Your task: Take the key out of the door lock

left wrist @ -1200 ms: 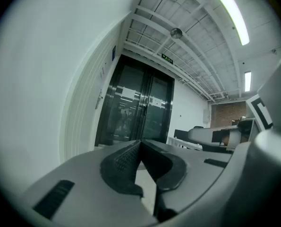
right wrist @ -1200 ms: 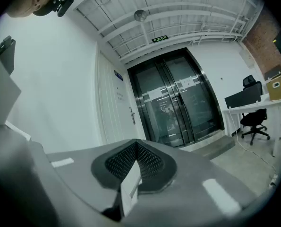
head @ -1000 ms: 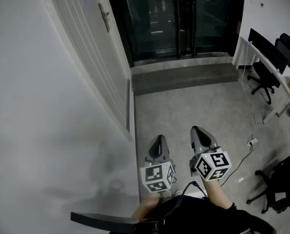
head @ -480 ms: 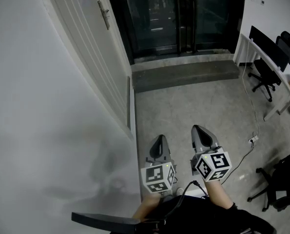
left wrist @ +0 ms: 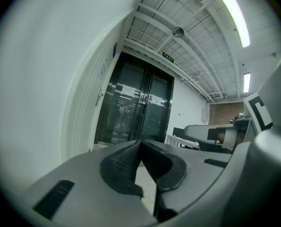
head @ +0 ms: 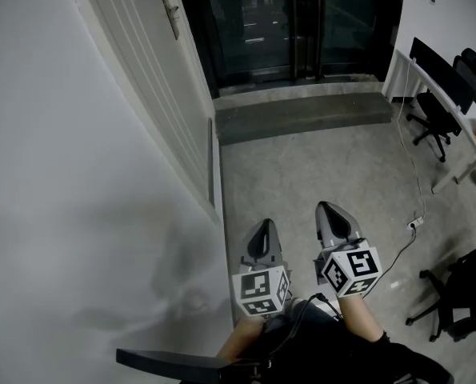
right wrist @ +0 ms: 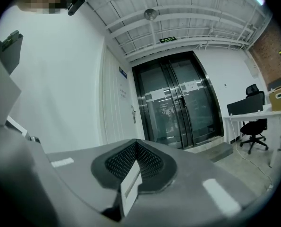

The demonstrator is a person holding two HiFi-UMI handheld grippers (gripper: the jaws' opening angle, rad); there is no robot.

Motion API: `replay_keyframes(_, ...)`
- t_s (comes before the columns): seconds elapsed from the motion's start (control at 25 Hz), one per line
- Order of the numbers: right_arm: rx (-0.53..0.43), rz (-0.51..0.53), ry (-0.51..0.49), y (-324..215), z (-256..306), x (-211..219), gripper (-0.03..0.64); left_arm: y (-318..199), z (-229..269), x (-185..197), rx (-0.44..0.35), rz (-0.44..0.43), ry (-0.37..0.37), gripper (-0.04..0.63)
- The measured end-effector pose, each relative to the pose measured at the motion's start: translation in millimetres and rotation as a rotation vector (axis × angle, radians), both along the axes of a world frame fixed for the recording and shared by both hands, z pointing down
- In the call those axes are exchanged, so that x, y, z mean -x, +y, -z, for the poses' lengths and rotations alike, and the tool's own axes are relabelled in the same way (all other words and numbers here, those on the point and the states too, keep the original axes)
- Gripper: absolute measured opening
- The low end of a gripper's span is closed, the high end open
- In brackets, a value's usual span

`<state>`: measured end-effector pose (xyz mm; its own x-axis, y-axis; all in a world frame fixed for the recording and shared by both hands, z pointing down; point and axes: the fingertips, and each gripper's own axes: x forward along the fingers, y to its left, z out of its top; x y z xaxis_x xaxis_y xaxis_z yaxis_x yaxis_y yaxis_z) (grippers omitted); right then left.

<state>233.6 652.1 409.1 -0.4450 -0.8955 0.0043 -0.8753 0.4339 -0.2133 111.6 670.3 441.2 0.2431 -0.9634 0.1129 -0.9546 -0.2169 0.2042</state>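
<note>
— Concrete floor [head: 318, 166] ahead: where is the door [head: 154, 78]?
— Far ahead at left; handle [head: 169, 14] visible, key too small to discern.
— Jaw state?
— Together, nothing held: left gripper [head: 262, 226], right gripper [head: 328, 210].

Door [head: 151, 82] left, desk [head: 468, 137] right, glass doors [head: 294, 22] ahead.

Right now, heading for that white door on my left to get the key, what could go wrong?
1. The door handle is far off and no key can be made out yet, so aiming now could miss the lock.
2. The left hand-held gripper and right hand-held gripper both have jaws together; arriving so, they might knock the key instead of gripping it.
3. The raised step lies near the handle end of the door: a trip risk.
</note>
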Motion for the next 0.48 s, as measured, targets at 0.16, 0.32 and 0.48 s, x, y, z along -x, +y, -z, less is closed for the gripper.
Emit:
replay_keyframes(0.16, 0.010, -0.010, 0.004, -10, -6, -1, 0.000, -10, -6, 0, 0.014, -0.007, 0.000, 0.000)
replay_keyframes(0.32, 0.006, 0.008, 0.010, -34, -11, -2, 0.000, -33, -9, 1, 0.012, 0.016, 0.005, 0.000)
replay_keyframes(0.48, 0.003, 0.016, 0.014, -68, -11, -6, 0.000, -64, -9, -1, 0.009, 0.029, 0.004, 0.000)
